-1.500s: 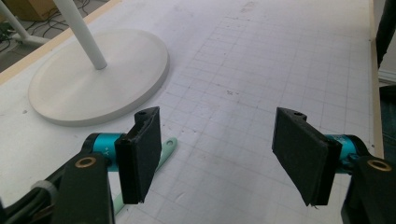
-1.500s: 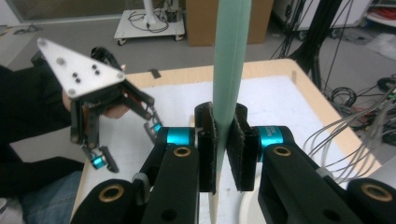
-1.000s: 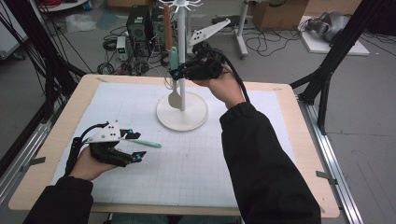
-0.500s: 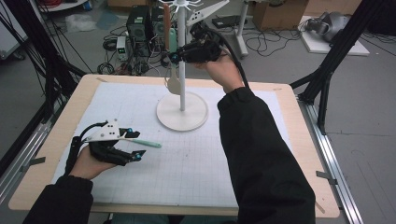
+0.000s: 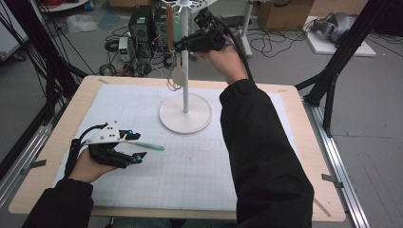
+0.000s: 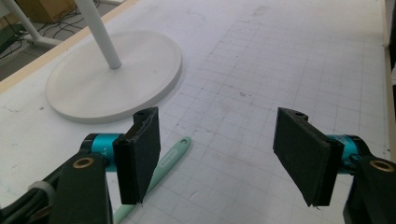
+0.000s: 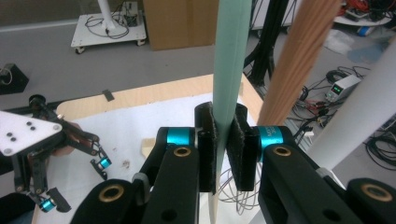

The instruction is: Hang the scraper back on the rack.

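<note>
A white stand (image 5: 186,115) with a round base and a pole (image 7: 355,116) rises at the back of the mat. My right gripper (image 5: 180,46) is high beside the pole, shut on the teal handle (image 7: 229,56) of a spatula whose cream head (image 5: 178,76) hangs below. A wooden-handled utensil (image 7: 299,56) hangs next to it. My left gripper (image 5: 138,146) rests open on the mat at the front left. A second teal utensil (image 6: 173,157) lies flat on the mat between its jaws, close to the left jaw (image 6: 140,158).
A white gridded mat (image 5: 199,166) covers the wooden table (image 5: 294,102). The person's right sleeve (image 5: 261,152) crosses the mat's right half. Cables, boxes and black frame legs stand on the floor beyond the table.
My right gripper has risen along the pole with the spatula, lifting its head well above the base. The left gripper has stayed still.
</note>
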